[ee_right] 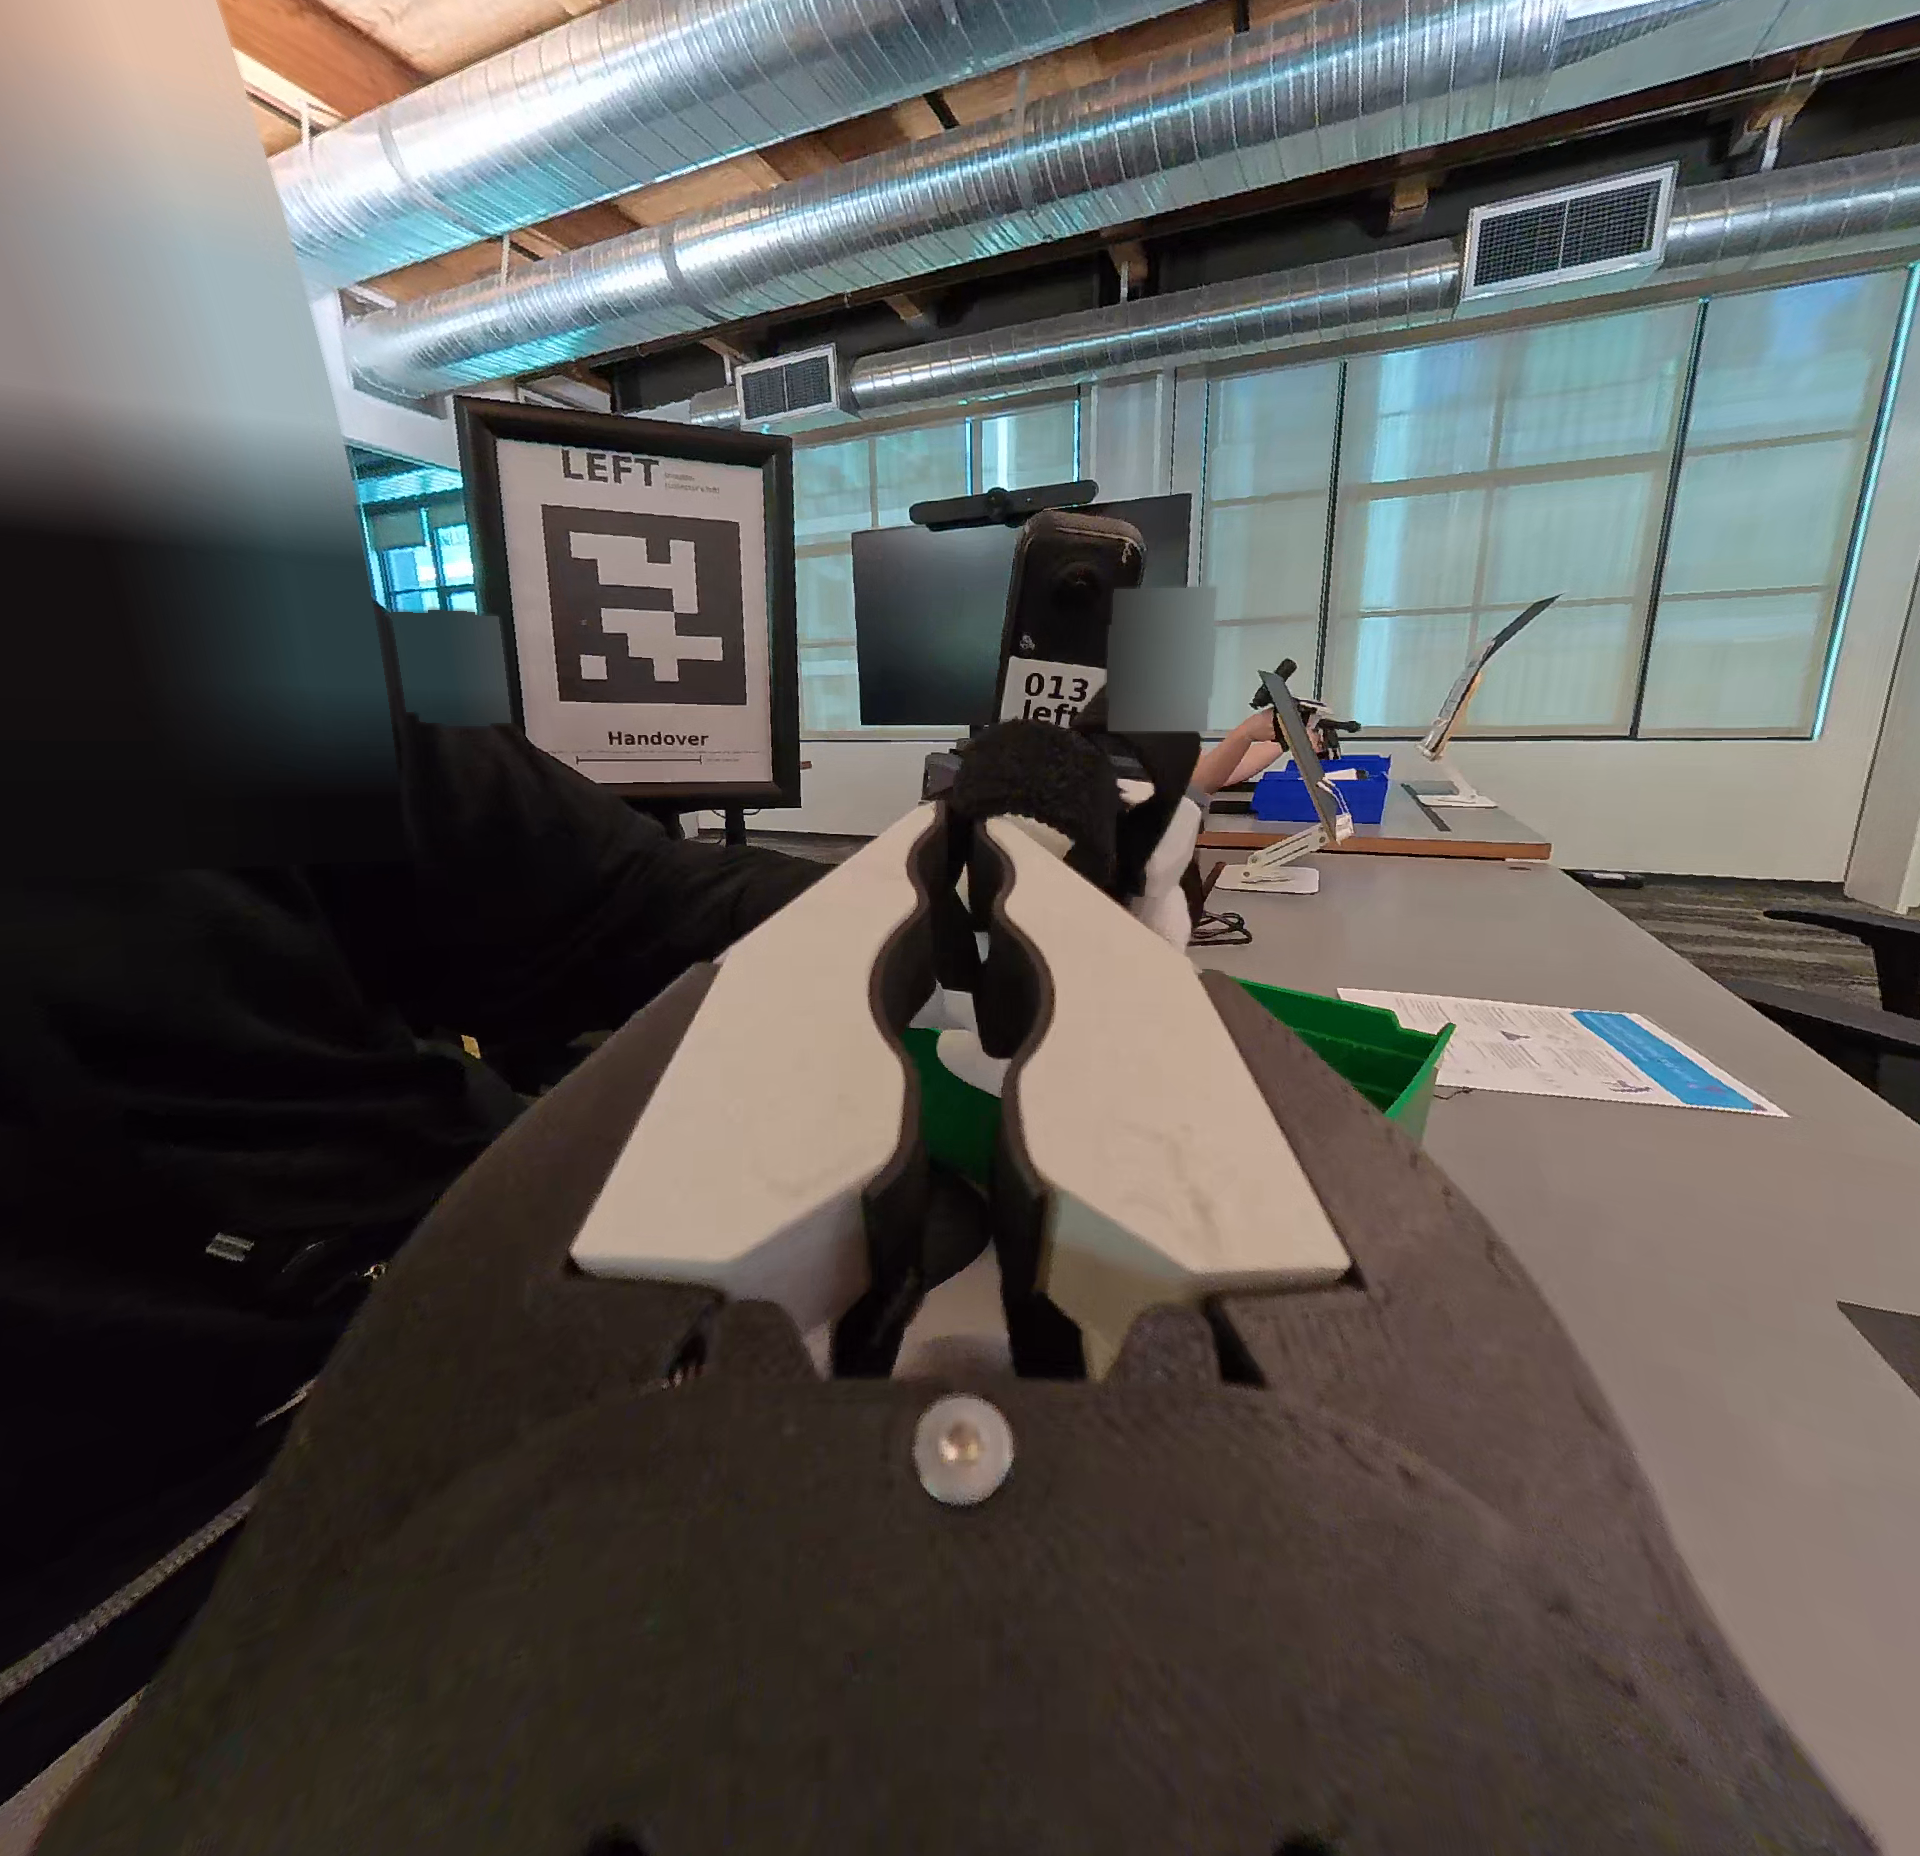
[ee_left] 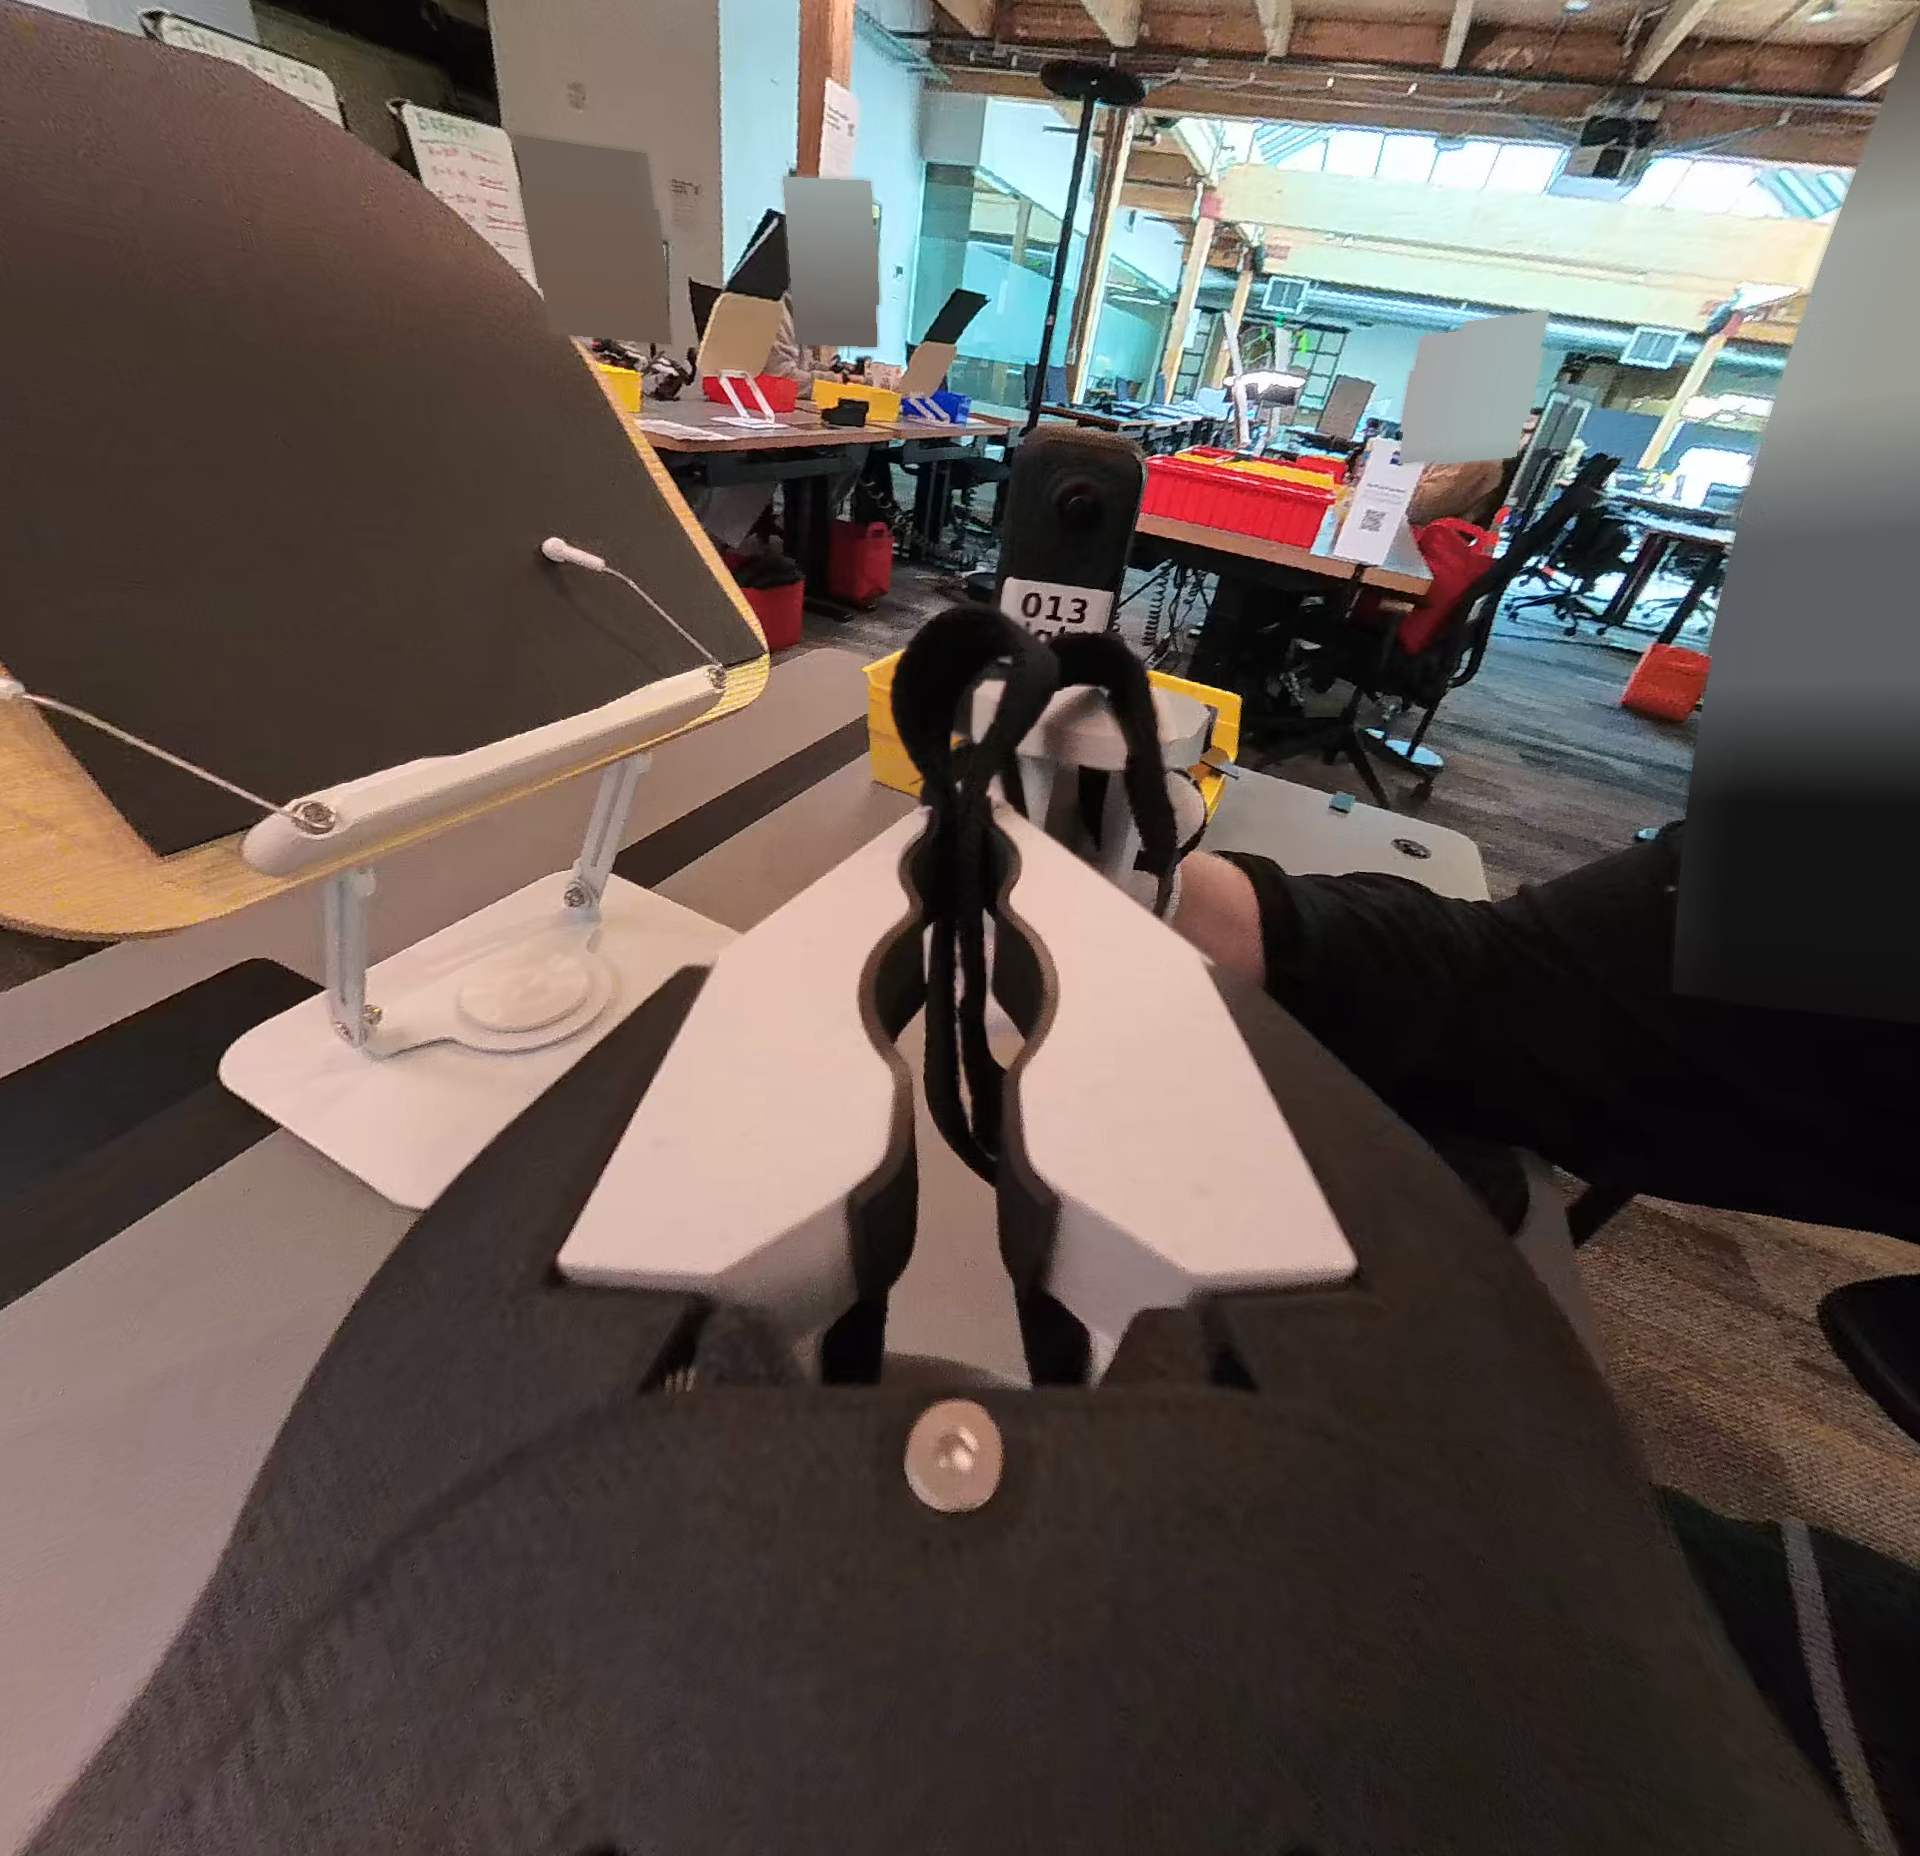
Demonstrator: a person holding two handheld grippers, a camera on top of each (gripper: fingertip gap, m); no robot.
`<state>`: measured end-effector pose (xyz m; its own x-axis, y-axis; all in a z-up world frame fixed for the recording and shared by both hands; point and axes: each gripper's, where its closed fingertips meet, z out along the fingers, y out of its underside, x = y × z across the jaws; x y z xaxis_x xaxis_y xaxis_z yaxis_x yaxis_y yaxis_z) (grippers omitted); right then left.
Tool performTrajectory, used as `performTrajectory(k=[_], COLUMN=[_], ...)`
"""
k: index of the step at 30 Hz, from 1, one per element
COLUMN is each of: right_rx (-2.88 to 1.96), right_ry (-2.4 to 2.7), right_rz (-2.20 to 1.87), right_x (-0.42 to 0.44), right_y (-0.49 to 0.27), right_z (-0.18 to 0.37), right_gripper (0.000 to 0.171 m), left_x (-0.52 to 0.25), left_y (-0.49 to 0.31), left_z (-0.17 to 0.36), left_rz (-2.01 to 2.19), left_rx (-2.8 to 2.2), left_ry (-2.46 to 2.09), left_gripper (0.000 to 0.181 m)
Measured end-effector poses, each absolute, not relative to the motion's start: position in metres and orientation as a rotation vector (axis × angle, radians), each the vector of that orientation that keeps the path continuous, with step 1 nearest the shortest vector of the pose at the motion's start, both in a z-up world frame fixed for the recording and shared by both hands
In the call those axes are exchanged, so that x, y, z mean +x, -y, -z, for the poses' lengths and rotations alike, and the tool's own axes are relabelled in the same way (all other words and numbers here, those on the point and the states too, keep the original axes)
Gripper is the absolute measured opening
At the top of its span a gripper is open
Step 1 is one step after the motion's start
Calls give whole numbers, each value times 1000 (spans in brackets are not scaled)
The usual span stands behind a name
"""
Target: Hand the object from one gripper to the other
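My left gripper [ee_left: 961, 871] and my right gripper [ee_right: 961, 850] both clamp the black strap [ee_left: 961, 933]. They meet tip to tip above the grey table [ee_left: 125, 1339], the right one over the green bin [ee_right: 1371, 1058].

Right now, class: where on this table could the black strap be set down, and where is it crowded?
Free: grey tabletop right of the green bin, nearer than the paper sheet.
Crowded: around the stand's white base and the yellow bin.

Both the left gripper [ee_left: 961, 840] and the right gripper [ee_right: 961, 835] are showing white wedge fingers with wavy black pads. Each black textured body is carrying one silver screw [ee_left: 954, 1455]. The person is wearing a black sleeve [ee_left: 1507, 1006].
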<state>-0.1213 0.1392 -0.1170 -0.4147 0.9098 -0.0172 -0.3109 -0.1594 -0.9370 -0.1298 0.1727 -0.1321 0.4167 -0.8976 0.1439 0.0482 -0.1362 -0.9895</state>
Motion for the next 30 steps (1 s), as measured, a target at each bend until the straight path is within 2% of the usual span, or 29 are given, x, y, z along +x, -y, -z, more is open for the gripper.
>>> performTrajectory(k=[11,30], right_rx=[-760,-724], right_ry=[1227,1342], right_rz=[-1707,-1765], right_x=[-122,-122], right_y=[-133,-113], right_z=[121,129], right_gripper=[0,0], left_x=[-124,-114], left_y=[-162,-152], left_z=[127,136], left_rz=[1094,1139], left_rx=[-1435,-1449], left_ry=[-821,-891], left_gripper=[5,25])
